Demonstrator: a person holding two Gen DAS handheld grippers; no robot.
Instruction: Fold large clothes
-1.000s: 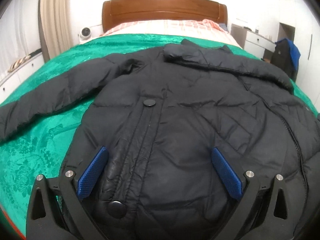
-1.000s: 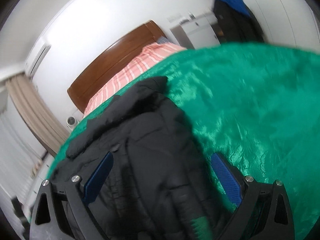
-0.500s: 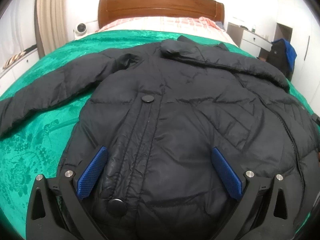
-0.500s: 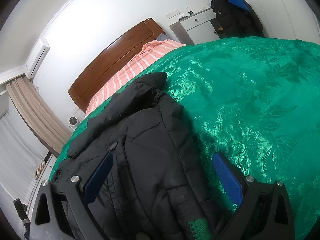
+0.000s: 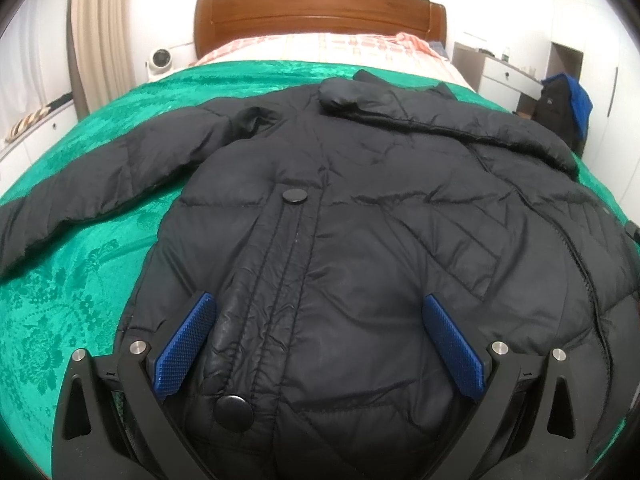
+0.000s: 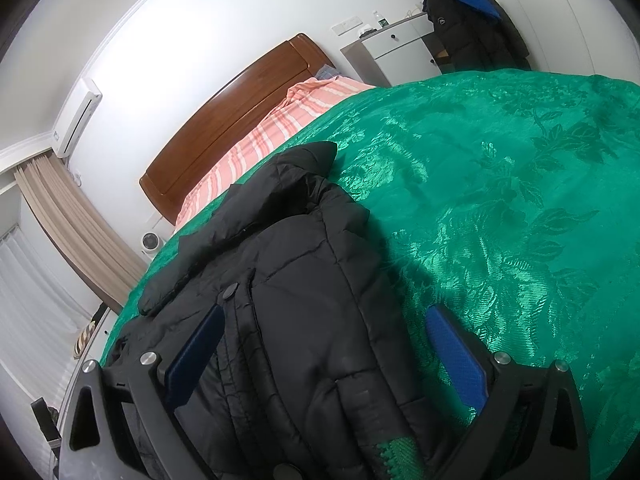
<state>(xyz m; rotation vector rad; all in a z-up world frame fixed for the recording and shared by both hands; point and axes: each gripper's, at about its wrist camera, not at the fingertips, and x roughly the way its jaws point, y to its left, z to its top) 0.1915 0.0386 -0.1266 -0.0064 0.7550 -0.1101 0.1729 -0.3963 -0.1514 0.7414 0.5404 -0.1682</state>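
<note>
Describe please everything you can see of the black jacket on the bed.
The black jacket is a puffy quilted coat, slightly shiny, lying front-up on the green bedspread, collar toward the headboard. Round black snaps dot its closed placket. One sleeve stretches out sideways; the other lies folded over the chest. Both open grippers hover at its hem.

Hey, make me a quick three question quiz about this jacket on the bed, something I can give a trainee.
1. True or false: the left gripper is shut on the black jacket.
2. Multiple choice: the bedspread under the jacket is A) red, B) green, C) white.
3. Fill in: one jacket sleeve lies stretched out across the ___.

Key
1. False: its jaws stand wide apart over the jacket front. The right gripper is open too.
2. B.
3. Bedspread.
</note>
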